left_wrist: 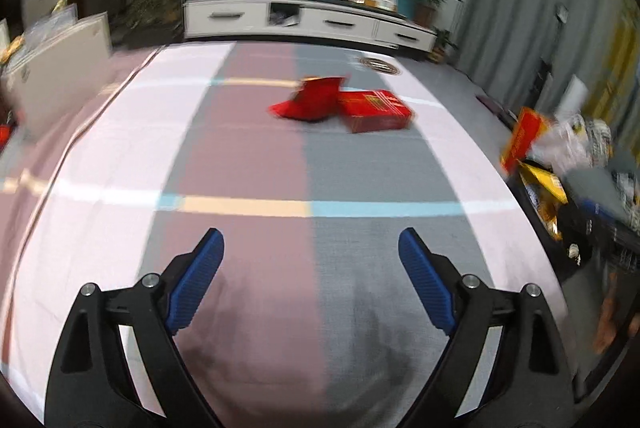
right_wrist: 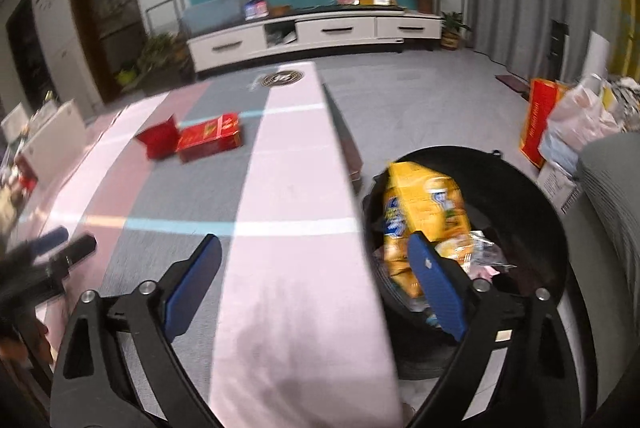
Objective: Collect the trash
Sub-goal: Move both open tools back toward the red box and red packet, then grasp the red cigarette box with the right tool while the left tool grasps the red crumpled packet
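Both the left gripper (left_wrist: 311, 248) and right gripper (right_wrist: 316, 254) gape, holding nothing. Two red cartons (left_wrist: 374, 110) touch mid-tablecloth (left_wrist: 120, 148). A yellow snack bag (right_wrist: 424, 204) sits in the black bin (right_wrist: 532, 196) beside the table's right edge.

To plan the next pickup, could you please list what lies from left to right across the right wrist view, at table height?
Left tool → open red box → flat red box → black bin holding the yellow packet.
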`<state>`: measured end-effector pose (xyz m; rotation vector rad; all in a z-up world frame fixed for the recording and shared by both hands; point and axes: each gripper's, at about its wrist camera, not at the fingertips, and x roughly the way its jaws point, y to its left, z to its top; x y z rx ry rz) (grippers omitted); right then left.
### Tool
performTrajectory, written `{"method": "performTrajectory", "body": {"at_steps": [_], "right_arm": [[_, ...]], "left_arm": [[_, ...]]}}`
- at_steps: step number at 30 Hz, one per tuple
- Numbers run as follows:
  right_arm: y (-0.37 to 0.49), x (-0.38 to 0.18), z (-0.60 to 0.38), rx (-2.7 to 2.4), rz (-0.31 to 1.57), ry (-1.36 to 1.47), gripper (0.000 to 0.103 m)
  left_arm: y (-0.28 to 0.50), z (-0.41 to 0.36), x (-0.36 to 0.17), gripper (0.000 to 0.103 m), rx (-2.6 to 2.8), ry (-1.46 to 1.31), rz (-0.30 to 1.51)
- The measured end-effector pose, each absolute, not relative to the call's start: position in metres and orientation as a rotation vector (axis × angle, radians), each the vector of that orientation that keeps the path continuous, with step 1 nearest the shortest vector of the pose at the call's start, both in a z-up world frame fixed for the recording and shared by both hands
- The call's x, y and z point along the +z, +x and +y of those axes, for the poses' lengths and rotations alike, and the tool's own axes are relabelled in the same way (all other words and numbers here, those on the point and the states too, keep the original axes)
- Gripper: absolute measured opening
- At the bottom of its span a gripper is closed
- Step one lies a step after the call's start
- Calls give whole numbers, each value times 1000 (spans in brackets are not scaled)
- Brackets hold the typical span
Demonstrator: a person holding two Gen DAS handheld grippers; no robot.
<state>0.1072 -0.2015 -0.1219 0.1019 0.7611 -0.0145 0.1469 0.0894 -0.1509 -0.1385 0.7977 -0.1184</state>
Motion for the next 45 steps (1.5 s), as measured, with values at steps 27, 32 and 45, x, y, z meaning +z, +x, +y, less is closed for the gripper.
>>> {"method": "performTrajectory", "body": {"at_steps": [27,32,45], "right_arm": [[232,-137,-86,100,831,-44,100],[267,-142,-83,134,858,-44,100],[322,-165,-72,148,917,-124,100]], "left_arm": [[166,171,-152,99,-132,-304,859],[175,175,-158,99,-125,-314,879],[193,169,-171,99,-133,-315,913]]}}
